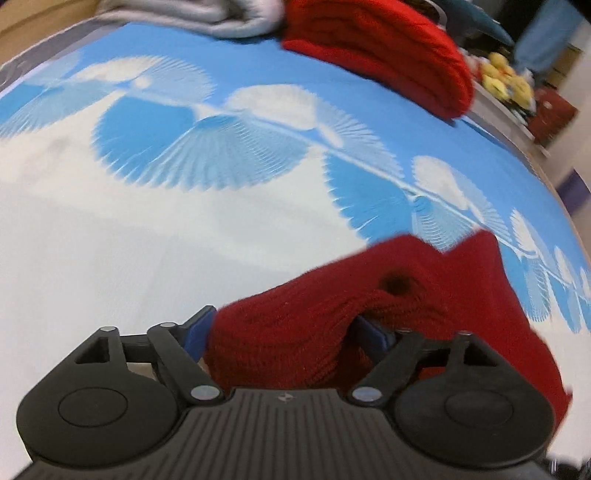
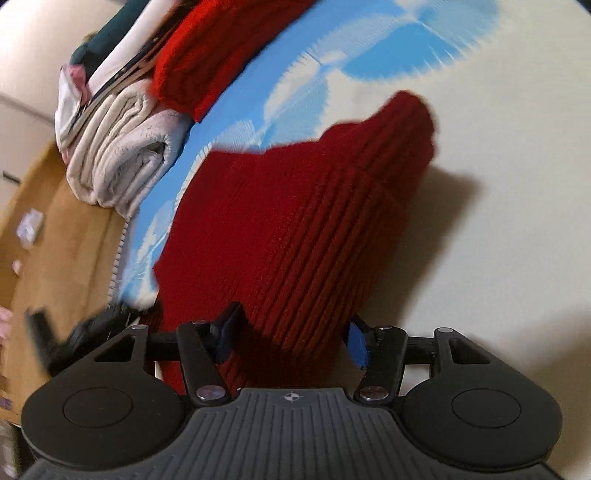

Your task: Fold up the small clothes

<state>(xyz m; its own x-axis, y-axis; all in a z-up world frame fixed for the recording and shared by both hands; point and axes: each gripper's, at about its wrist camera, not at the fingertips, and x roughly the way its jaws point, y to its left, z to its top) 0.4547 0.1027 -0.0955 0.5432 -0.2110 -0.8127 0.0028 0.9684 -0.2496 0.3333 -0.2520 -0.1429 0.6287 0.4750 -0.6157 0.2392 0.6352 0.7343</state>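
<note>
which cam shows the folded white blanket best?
Right wrist. The folded white blanket shows its rolled end and stacked layers there, beside the bright red folded knit. Left wrist catches only a blurred grey-white strip of it at the top edge.

2 close wrist views, shared red knit (image 1: 295, 339)

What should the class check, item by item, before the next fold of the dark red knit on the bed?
1. Left gripper has the dark red knit between its fingers: ok.
2. Right gripper has knit between its fingers: ok.
3. Firm grip, either side: cannot tell.
4. Knit lying flat: not ok, bunched.
5. Folded red pile apart from it: ok.
6. Bare sheet beside it: ok.
</note>
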